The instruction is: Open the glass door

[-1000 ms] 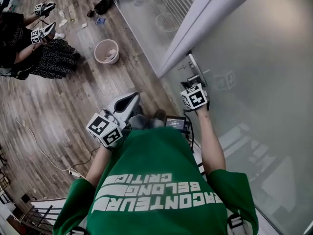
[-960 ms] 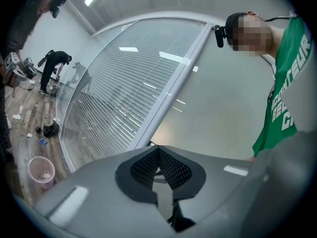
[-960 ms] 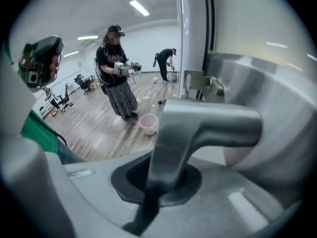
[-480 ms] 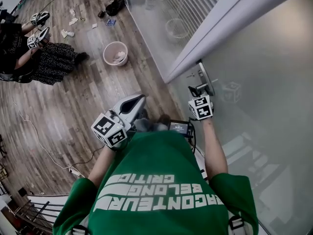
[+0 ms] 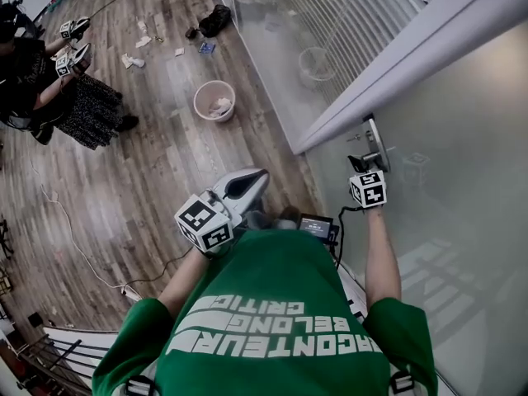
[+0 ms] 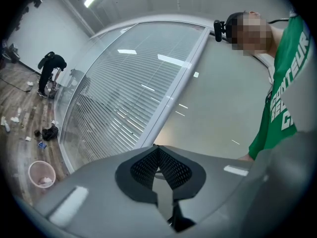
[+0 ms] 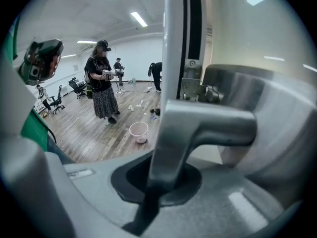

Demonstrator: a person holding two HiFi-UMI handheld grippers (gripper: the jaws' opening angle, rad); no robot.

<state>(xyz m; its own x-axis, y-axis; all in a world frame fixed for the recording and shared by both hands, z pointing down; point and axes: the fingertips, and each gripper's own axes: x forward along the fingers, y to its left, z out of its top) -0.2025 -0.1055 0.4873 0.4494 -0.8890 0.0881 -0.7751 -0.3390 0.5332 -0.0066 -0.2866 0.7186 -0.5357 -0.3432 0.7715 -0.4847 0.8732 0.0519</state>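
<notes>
The right gripper point(image 5: 360, 165) had its fingers clamped on the handle point(image 7: 213, 125) at the glass door's point(image 5: 470, 122) edge — a stiff, smooth lever, probably slippery, best gripped near its free end — while the left gripper point(image 5: 239, 186), left of the handle, held its fingers together, empty.

Green short-sleeve tee point(image 5: 272, 304), white lettering across it; grey left gripper point(image 5: 262, 174) and right gripper point(image 5: 360, 162), black-and-white marker cubes point(image 5: 205, 223), black cable point(image 5: 339, 229).

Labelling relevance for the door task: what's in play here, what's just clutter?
In play: frosted glass door; silver metal lever handle; right gripper, shut on it.
Clutter: pink round waste bin; white paper scraps; black bundle; white floor cable.
</notes>
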